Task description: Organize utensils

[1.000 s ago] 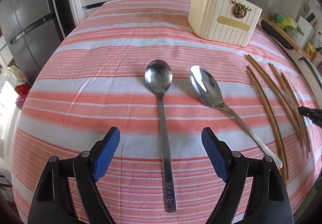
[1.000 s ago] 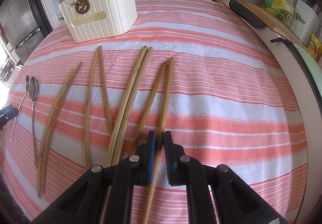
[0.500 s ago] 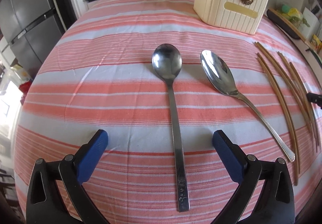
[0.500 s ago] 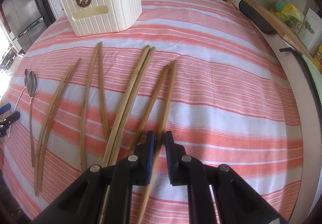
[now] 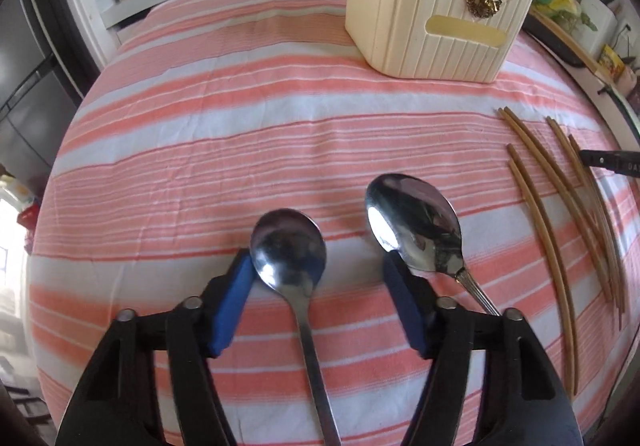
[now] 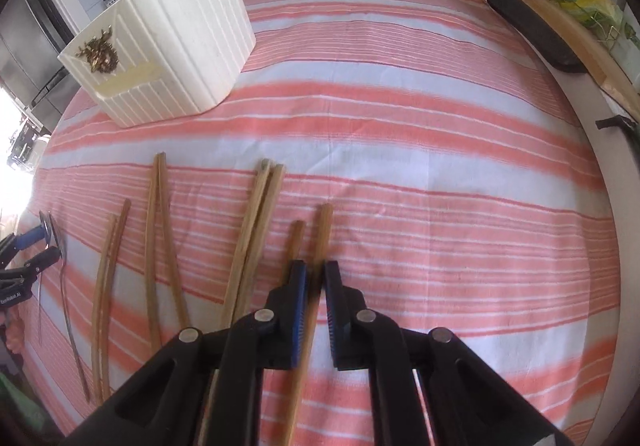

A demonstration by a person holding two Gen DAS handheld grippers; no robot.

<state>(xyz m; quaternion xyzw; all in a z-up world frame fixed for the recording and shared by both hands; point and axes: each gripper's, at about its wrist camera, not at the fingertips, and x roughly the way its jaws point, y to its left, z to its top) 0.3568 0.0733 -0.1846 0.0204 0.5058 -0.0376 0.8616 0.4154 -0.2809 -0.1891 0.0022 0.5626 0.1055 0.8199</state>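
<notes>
On the striped tabletop [image 5: 200, 133], my left jaws [image 5: 316, 310] are closing around the round spoon [image 5: 288, 250]; my right jaws [image 6: 314, 310] grip a chopstick [image 6: 322, 230]. Next, I judge, both go into the cream holder [image 5: 432, 29].

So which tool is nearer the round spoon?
Left. The left tool straddles the round spoon, jaws closing; the right tool is off among the chopsticks.
</notes>
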